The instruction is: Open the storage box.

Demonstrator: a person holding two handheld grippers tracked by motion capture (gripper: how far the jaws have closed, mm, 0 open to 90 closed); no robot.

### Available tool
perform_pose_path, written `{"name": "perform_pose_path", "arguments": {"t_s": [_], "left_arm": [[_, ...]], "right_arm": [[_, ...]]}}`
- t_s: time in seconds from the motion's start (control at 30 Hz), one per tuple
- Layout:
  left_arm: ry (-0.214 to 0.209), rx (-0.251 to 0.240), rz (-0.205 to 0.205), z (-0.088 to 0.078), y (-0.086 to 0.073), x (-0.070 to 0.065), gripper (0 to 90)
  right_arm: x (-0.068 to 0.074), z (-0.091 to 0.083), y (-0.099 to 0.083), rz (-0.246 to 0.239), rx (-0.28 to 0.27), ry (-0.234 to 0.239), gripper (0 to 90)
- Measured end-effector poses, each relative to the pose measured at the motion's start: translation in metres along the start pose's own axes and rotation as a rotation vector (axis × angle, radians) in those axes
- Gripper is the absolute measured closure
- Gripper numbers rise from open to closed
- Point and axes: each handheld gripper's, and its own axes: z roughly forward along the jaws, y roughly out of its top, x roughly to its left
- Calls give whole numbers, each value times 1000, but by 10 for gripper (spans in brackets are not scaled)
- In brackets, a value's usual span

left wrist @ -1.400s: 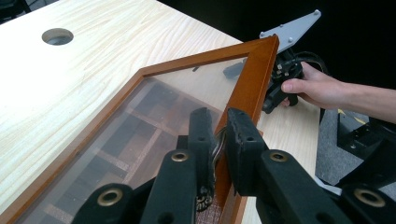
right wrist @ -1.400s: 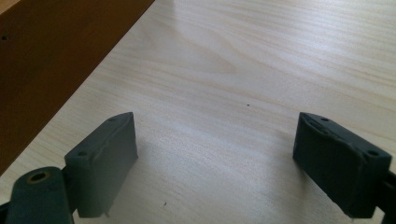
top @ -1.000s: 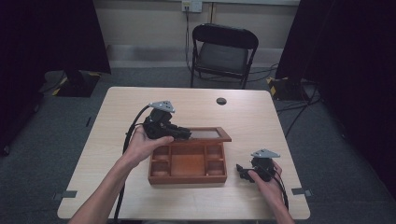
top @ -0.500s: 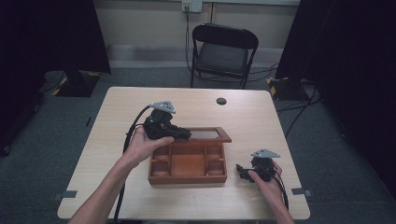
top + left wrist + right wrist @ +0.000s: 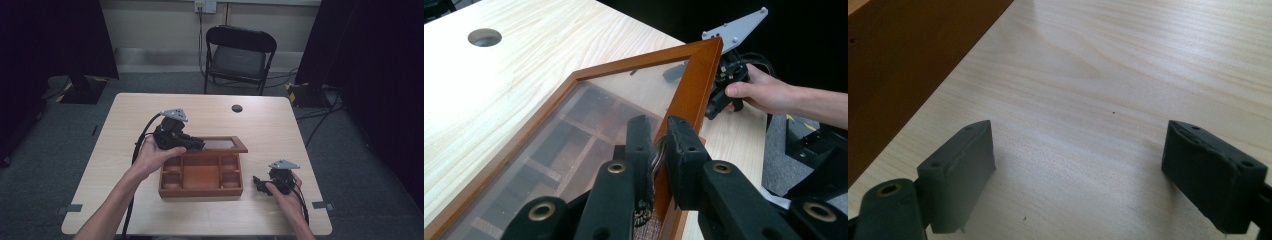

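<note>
Your left tool (image 5: 192,144) grips the glass lid (image 5: 220,144) of the wooden box (image 5: 201,175), which sits toward the table's (image 5: 125,130) near edge, right of centre. Left gripper view: jaws clamp the lid's frame (image 5: 684,100). Right gripper view: your right tool (image 5: 1078,170) rests spread wide beside the box wall (image 5: 908,60).

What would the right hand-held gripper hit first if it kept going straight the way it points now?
Probably the wooden box. In the high view the right hand-held gripper points at the box's right side wall, with bare table between its open jaws. Its own view suggests a slanted approach, so the exact contact point is uncertain.
</note>
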Motion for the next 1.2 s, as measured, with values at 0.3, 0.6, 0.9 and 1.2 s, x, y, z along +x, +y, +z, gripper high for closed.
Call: {"name": "perform_pose_path", "arguments": {"t_s": [0.3, 0.6, 0.9, 1.2], "left_arm": [[2, -6, -5, 0, 1, 0, 809], [3, -2, 4, 0, 1, 0, 809], [1, -6, -2, 0, 2, 0, 809], [8, 5, 2, -1, 3, 0, 809]], "right_arm": [[0, 0, 0, -1, 0, 0, 128], [0, 0, 0, -1, 0, 0, 128], [0, 0, 0, -1, 0, 0, 128], [0, 0, 0, -1, 0, 0, 128]]}}
